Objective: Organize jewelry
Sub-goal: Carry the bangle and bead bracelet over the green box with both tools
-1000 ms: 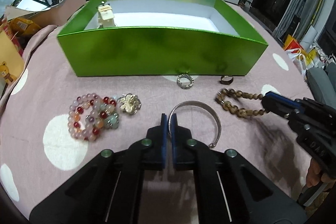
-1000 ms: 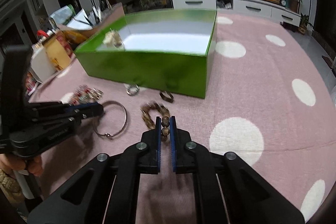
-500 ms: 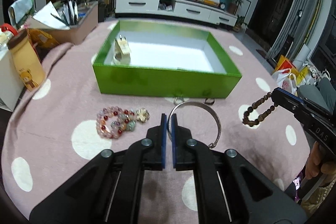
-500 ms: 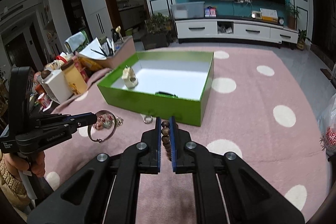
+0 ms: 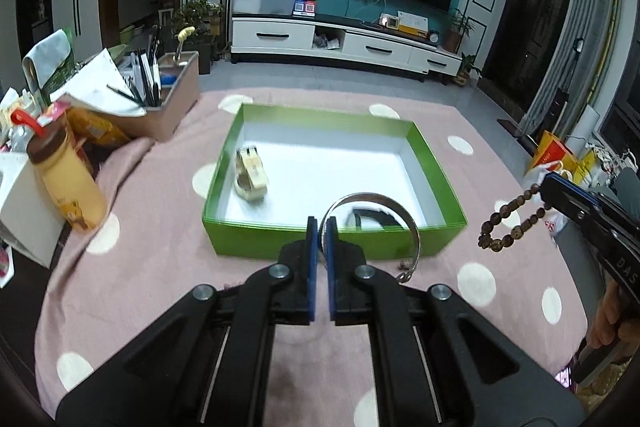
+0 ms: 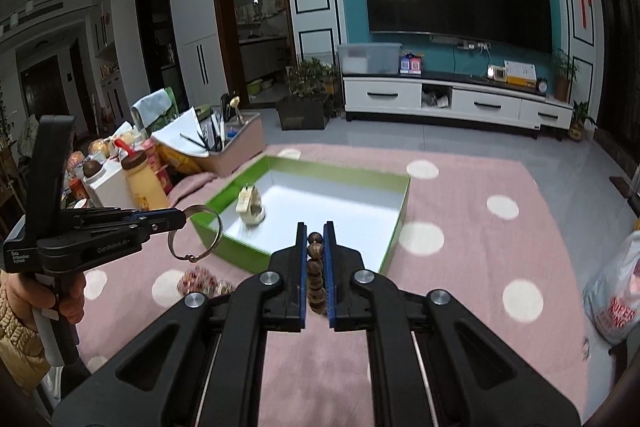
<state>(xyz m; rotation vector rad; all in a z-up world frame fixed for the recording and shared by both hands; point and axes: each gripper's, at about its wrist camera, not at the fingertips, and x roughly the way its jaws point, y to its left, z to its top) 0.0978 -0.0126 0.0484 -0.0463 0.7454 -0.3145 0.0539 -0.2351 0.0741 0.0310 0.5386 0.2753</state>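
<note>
Both pieces of jewelry have been lifted clear of the bench since the earlier frames, where they lay on the pink spotted cloth in front of the box.

From the left hand-held gripper (image 5: 321, 227) outward: its blue pads are closed on the rim of a silver bangle (image 5: 376, 219), which stands up in front of the jaws with its clasp hanging low on the right. The right hand-held gripper (image 6: 316, 239) is closed on a wooden bead bracelet (image 6: 315, 267), the beads stacked between the pads; from the left wrist view the rest of the loop is seen dangling freely beneath the jaws (image 5: 510, 223).

Beyond both, the green box (image 5: 256, 239) sits open on the bench, its white floor mostly bare apart from a small cream-coloured holder (image 5: 250, 175) near its left wall and a dark item at its near right corner, partly hidden by the bangle. A multicoloured bead bracelet (image 6: 198, 277) is left on the cloth in front of the box.

The step in hand is judged to be the carry to the box. Next, each piece is to be brought over the near wall, lowered to the white floor well apart from the other, and only then released.
</note>
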